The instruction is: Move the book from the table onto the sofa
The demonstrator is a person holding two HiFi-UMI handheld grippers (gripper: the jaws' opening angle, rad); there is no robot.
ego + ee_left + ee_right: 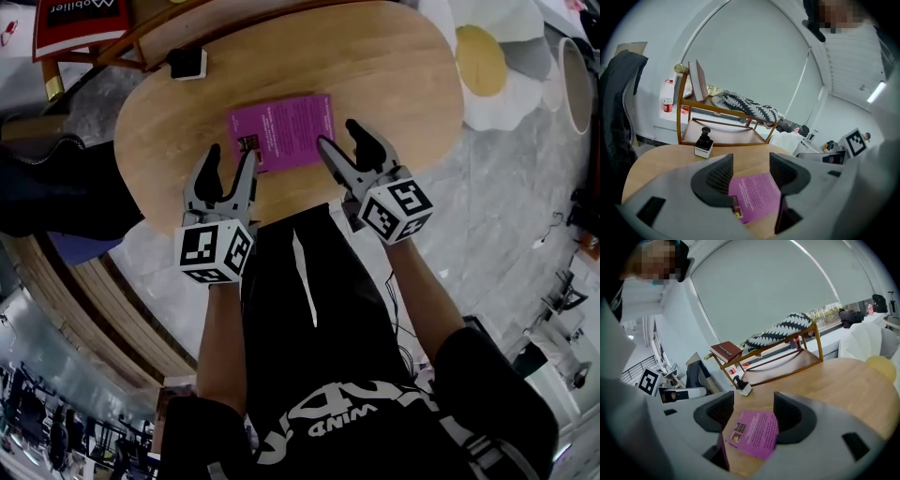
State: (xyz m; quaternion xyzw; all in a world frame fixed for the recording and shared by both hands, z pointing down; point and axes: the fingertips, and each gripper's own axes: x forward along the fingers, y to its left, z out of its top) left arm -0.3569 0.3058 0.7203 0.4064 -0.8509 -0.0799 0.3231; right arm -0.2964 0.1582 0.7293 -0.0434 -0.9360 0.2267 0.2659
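A thin purple book (281,131) lies flat on the oval wooden table (394,75), near its front edge. My left gripper (232,161) hovers open at the book's near left corner, nothing between its fingers. My right gripper (339,136) stands open at the book's near right edge, also empty. In the left gripper view the book (754,196) shows on the tabletop between and below the open left gripper (751,171). The right gripper view frames the book (754,432) the same way under the open right gripper (751,408).
A small white block with a black top (187,63) stands at the table's far left. Behind the table is a wooden rack (722,126) with a red book (726,350) and a zebra-striped cushion (745,108). A white flower-shaped cushion (483,61) lies right; a dark jacket (618,103) hangs left.
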